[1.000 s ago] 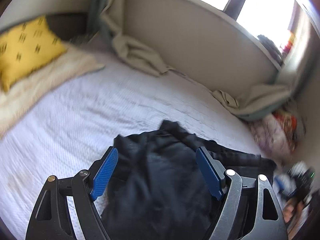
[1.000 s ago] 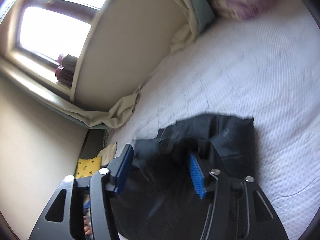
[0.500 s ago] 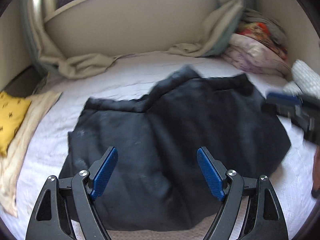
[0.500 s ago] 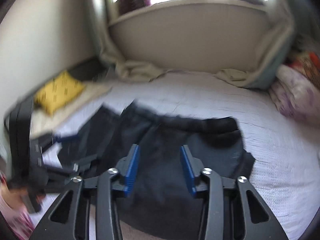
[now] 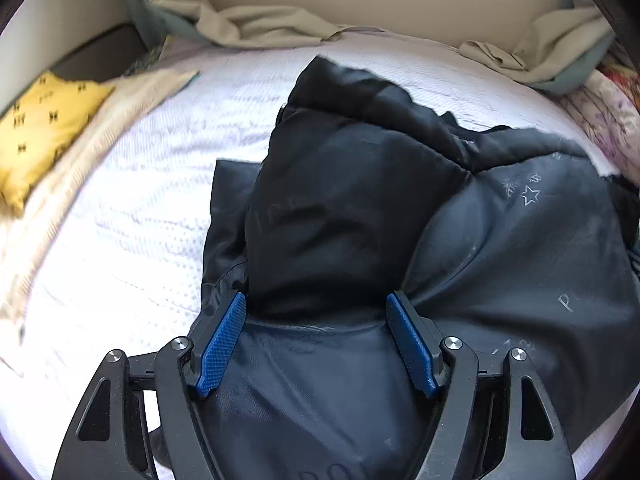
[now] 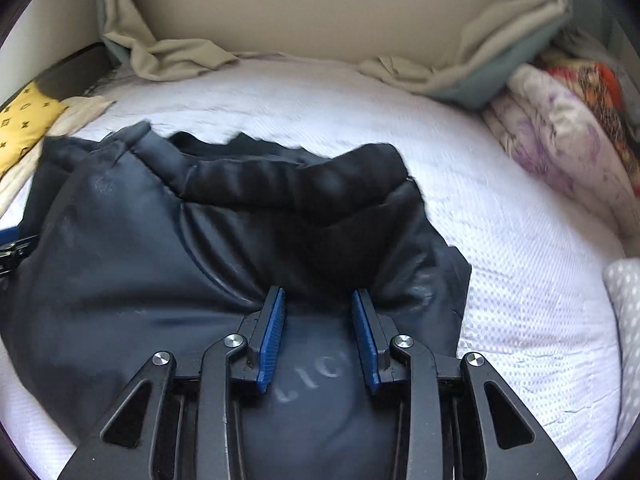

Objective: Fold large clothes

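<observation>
A dark padded jacket point(image 5: 360, 200) lies crumpled on a white bed point(image 5: 140, 220), with its black lining turned up along the far edge. My left gripper point(image 5: 317, 300) is down on the jacket's near left part. Its jaws stand wide and are closing, with a broad bulge of fabric between the blue pads point(image 5: 222, 344). In the right wrist view the jacket point(image 6: 140, 240) fills the left and middle. My right gripper point(image 6: 317, 292) sits on its near right part, jaws narrow and still closing, pinching a ridge of the fabric.
Beige curtains point(image 5: 260, 24) pile against the wall at the bed's far side. A yellow pillow point(image 5: 44, 128) and a cream blanket point(image 5: 80, 168) lie at the left. Folded floral bedding point(image 6: 560, 140) is stacked at the right. Part of the left gripper point(image 6: 12, 248) shows at the right view's left edge.
Both grippers have come down onto the jacket, which now fills more of each view. The right jaws have narrowed around a fold, and the left jaws have drawn in slightly.
</observation>
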